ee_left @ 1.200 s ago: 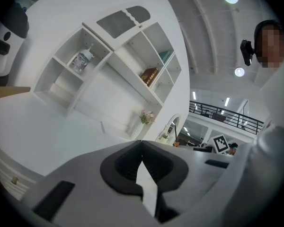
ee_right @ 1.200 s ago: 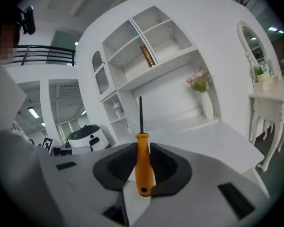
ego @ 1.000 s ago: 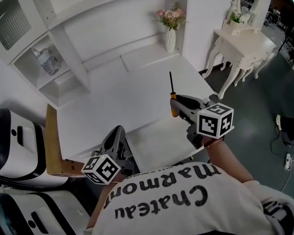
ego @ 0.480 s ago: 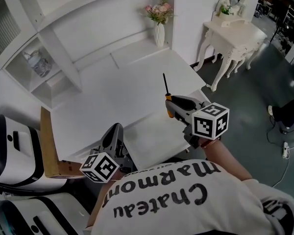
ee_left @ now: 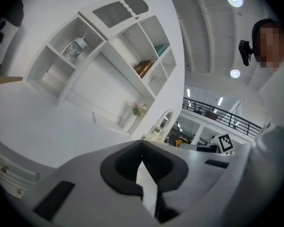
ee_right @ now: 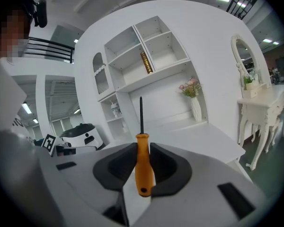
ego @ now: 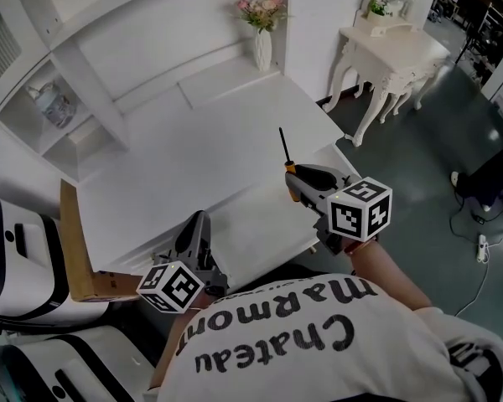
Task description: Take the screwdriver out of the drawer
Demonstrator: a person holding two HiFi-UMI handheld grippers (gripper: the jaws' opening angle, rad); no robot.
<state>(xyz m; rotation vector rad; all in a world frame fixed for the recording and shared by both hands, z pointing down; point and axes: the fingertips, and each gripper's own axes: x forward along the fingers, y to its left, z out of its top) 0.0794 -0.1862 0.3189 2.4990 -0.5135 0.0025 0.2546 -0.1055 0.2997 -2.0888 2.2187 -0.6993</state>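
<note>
Desktop (ego: 210,157) lies open ahead; shelves (ego: 75,99) and vase (ego: 262,50) line its back.

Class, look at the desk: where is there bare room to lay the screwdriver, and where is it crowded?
The desk is bare across its middle, bordered by the shelves on the left, the vase at the back and its right edge. Crowded: the near edge, with the left claw and the right claw gripping the screwdriver.
</note>
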